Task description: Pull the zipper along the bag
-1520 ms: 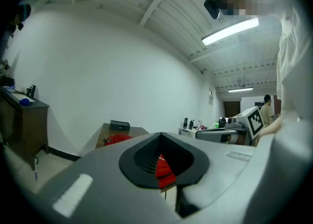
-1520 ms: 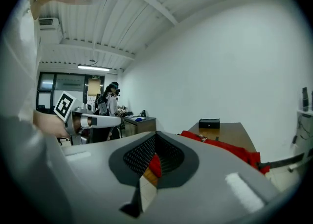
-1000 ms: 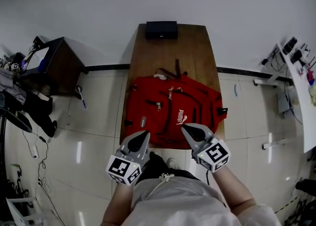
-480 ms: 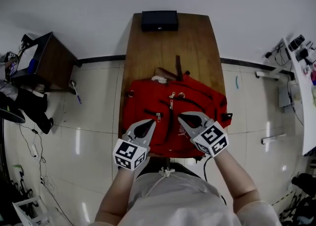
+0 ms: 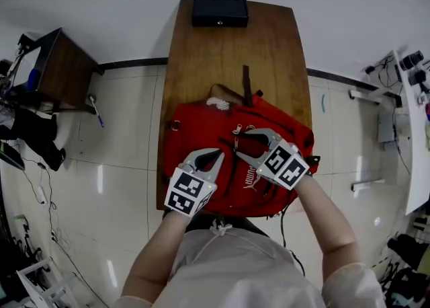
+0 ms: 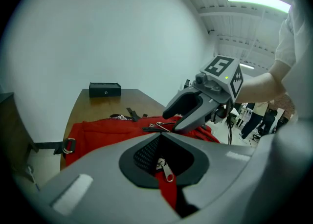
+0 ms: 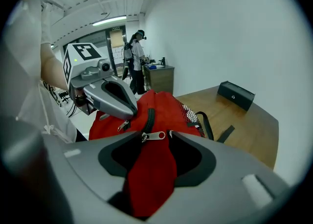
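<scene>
Red bag lies on the wooden table. Only the right gripper view shows a zip pull lying ungripped between the parted, just-opening jaws of the right gripper. Tips of the left gripper meet; its view shows a second pull behind them. Head view alone shows white Puma print.
</scene>
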